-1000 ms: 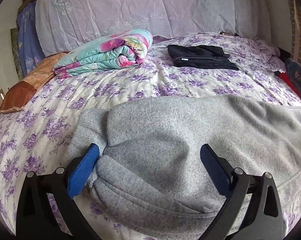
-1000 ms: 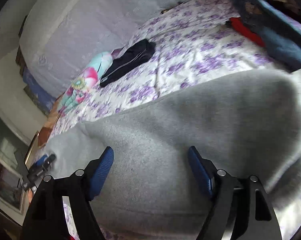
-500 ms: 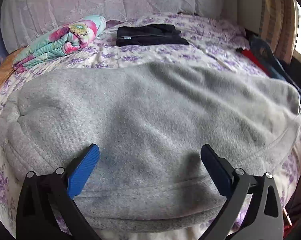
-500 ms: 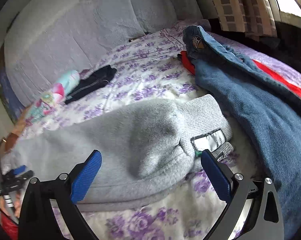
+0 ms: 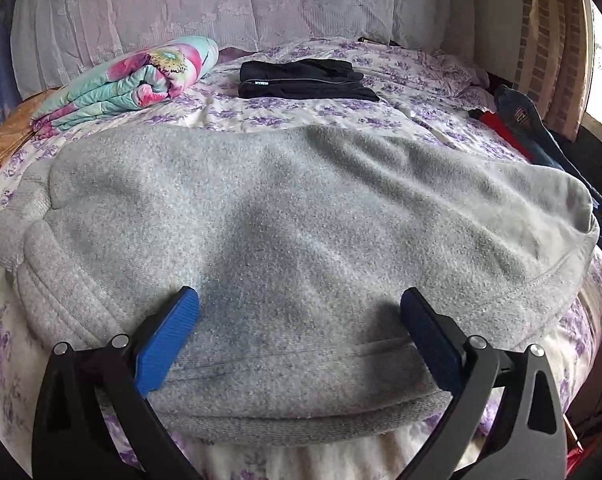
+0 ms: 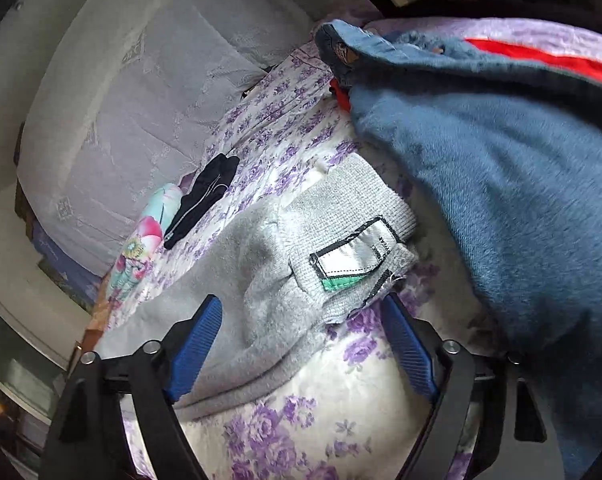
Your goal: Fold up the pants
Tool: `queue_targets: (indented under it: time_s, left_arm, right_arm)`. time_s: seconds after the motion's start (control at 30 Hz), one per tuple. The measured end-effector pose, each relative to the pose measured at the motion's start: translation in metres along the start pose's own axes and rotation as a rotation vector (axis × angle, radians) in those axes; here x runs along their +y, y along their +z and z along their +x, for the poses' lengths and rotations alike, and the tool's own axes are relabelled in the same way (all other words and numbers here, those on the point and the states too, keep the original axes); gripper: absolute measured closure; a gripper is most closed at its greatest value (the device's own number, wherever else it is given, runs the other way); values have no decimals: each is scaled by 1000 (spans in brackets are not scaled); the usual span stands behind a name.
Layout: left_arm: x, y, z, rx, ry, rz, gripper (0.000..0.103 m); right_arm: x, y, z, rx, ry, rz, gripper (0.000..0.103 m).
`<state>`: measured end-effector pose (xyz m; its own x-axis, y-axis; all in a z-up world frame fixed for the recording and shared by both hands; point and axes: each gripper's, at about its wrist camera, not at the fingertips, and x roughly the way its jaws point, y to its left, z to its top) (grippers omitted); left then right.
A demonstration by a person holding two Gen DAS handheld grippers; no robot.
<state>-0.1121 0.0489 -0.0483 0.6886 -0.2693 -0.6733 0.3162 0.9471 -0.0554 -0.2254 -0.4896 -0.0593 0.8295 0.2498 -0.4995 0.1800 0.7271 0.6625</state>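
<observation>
Pants (image 5: 301, 216), grey fleece, lie flat across the floral bed (image 5: 341, 116), near its front edge. Left gripper (image 5: 301, 320) spread wide over them, gripping nothing. Right gripper (image 6: 301, 332) closing around the waistband corner, pads not pressing it. Blue jeans (image 6: 501, 184) beside that corner.

Floral bed (image 5: 285, 114) bears grey pants (image 5: 301, 220), black garment (image 5: 301, 80).

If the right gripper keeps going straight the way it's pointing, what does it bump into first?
Probably the grey pants: their waistband end with the white label lies between the closing jaws of the right gripper. The blue garment lies off to the side.
</observation>
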Motion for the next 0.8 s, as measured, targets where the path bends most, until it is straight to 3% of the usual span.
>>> queue_targets:
  time_s: [0.07, 0.13, 0.2, 0.47, 0.53, 0.7, 0.8]
  left_arm:
    - [0, 0, 0, -1, -2, 0, 5]
    - [1, 0, 0, -2, -1, 1, 5]
    - [1, 0, 0, -3, -4, -1, 5]
    - [2, -1, -3, -12, 14, -20, 5]
    - [12, -2, -18, -47, 83, -75, 5]
    - [69, -4, -69, -152, 61, -255, 5]
    - [110, -11, -70, -121, 164, -350, 5]
  right_arm:
    - [-5, 8, 7, -7, 20, 51, 37]
    - [-17, 14, 12, -16, 70, 145, 58]
    - [-26, 14, 16, -24, 122, 208, 67]
    - [-1, -2, 2, -160, 50, 101, 79]
    - [25, 1, -10, -205, 27, 1, 79]
    - [125, -3, -19, -276, -36, -346, 79]
    - [183, -20, -6, -281, -32, -515, 81]
